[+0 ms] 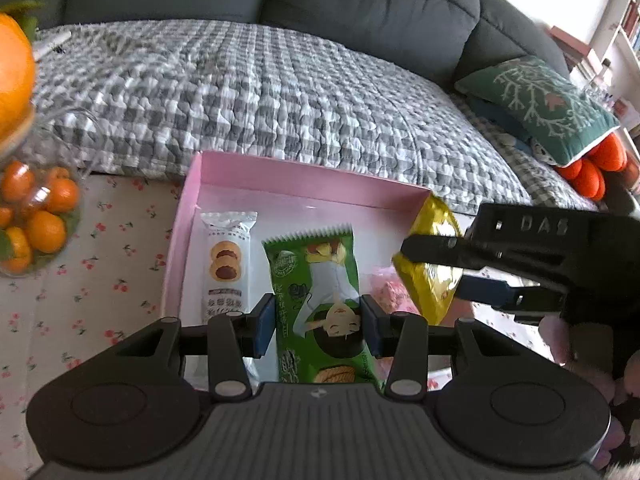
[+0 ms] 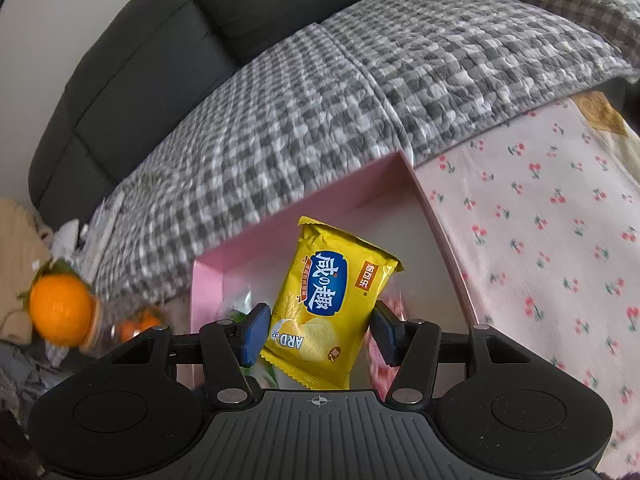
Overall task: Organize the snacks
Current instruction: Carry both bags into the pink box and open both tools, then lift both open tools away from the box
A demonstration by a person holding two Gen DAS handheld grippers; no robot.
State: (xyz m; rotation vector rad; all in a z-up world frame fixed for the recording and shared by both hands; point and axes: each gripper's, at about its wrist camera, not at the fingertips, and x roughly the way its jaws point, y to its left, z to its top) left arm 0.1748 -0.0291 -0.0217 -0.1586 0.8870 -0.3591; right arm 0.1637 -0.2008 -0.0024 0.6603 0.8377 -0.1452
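The left gripper (image 1: 318,324) clamps the green snack packet (image 1: 320,300) over the pink box (image 1: 188,216); just to its right, the right gripper (image 2: 318,330) clamps the yellow cracker packet (image 2: 332,304).

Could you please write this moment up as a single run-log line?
left gripper: shut on green packet in pink box | right gripper: shut on yellow packet, over box | white packet: in box
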